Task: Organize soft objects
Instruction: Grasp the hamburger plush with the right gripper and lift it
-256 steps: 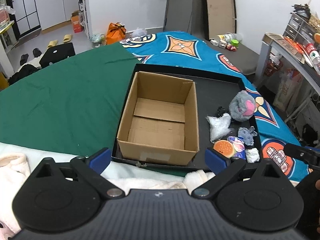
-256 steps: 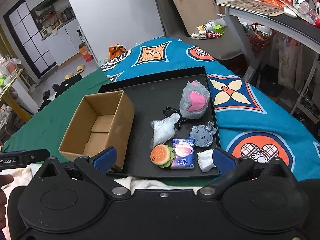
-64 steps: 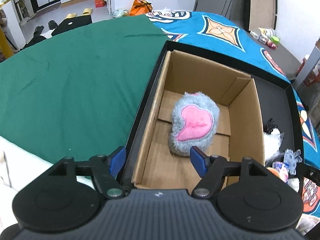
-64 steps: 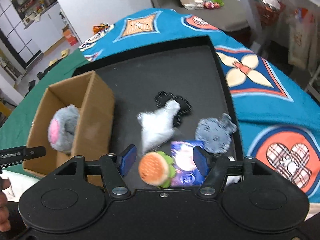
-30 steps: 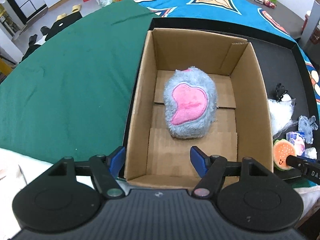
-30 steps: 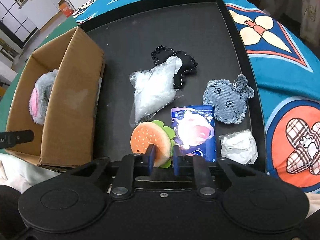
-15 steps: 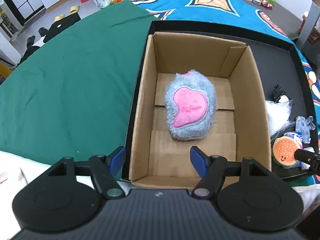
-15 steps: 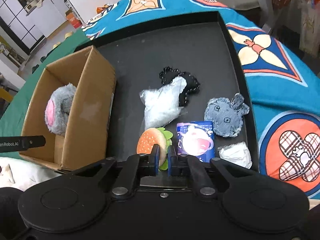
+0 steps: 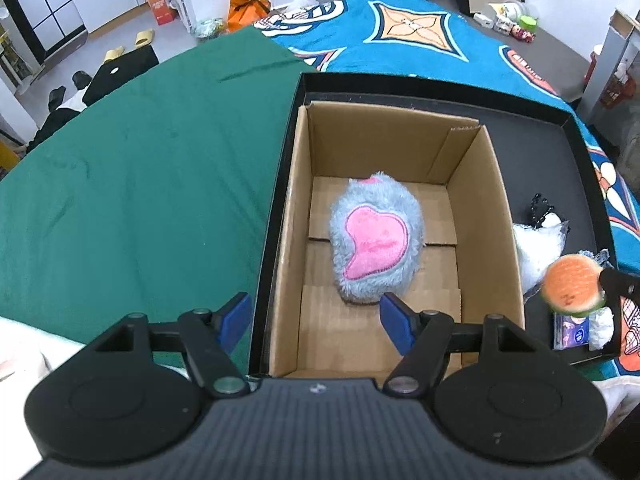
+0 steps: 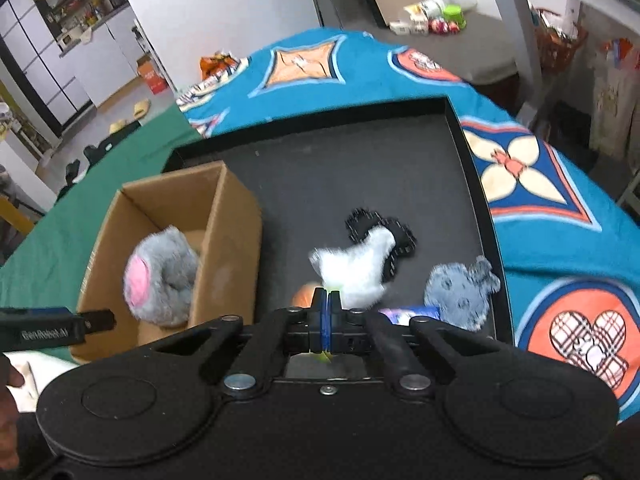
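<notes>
The right gripper [image 10: 325,312] has its fingers pinched on the burger plush [image 9: 573,289], held in the air just right of the cardboard box [image 9: 486,216]. The left gripper [image 9: 316,320] hangs over the box's near end, fingers spread and empty, with the grey-and-pink plush [image 9: 376,240] lying inside the box.

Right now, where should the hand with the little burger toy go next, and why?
Probably sideways, over the cardboard box. The right gripper is shut on the burger toy, held above the black tray, and the grey and pink plush already lies in that box.
</notes>
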A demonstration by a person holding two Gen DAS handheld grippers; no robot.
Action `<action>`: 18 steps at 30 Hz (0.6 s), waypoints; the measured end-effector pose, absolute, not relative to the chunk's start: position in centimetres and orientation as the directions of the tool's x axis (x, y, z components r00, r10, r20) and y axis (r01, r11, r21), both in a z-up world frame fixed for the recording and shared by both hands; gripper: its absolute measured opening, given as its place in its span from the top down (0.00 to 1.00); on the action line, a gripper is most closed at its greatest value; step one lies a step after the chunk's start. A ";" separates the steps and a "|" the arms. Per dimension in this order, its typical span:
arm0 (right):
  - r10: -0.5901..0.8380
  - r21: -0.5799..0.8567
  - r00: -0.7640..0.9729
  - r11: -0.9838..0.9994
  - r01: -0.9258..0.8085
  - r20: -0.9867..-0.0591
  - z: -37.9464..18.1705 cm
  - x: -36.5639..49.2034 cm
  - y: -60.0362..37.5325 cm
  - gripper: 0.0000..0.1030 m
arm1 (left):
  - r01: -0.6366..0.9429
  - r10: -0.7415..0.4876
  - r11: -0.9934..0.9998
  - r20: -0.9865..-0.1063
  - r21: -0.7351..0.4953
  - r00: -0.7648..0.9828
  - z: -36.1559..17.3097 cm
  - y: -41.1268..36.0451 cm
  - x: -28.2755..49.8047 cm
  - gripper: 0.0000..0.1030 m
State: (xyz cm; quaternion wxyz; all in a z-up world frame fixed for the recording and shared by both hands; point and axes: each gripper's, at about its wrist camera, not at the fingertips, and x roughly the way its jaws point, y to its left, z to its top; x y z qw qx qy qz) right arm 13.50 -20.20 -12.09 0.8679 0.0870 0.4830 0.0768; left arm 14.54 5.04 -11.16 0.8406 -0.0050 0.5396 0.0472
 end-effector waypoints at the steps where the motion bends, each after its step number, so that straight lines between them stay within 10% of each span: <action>1: 0.216 0.223 0.530 0.973 -0.053 -0.820 -11.8 13.6 -20.0 1.00 | -0.086 0.071 0.996 -0.906 0.038 0.418 -11.1 5.2 14.5 0.34; 9: 0.223 0.227 0.517 0.972 -0.058 -0.827 -12.0 14.5 -19.5 0.99 | -0.100 0.041 0.995 -0.896 -0.004 0.441 -10.9 6.2 14.6 0.35; 14: 0.200 0.239 0.449 0.971 0.031 -0.871 -14.7 14.3 -20.7 0.68 | -0.111 0.040 0.994 -0.902 -0.009 0.431 -11.0 6.7 14.6 0.35; 18: 0.202 0.230 0.412 0.973 0.020 -0.889 -16.2 13.9 -20.5 0.66 | -0.110 0.034 0.994 -0.908 -0.013 0.418 -11.1 6.9 14.7 0.33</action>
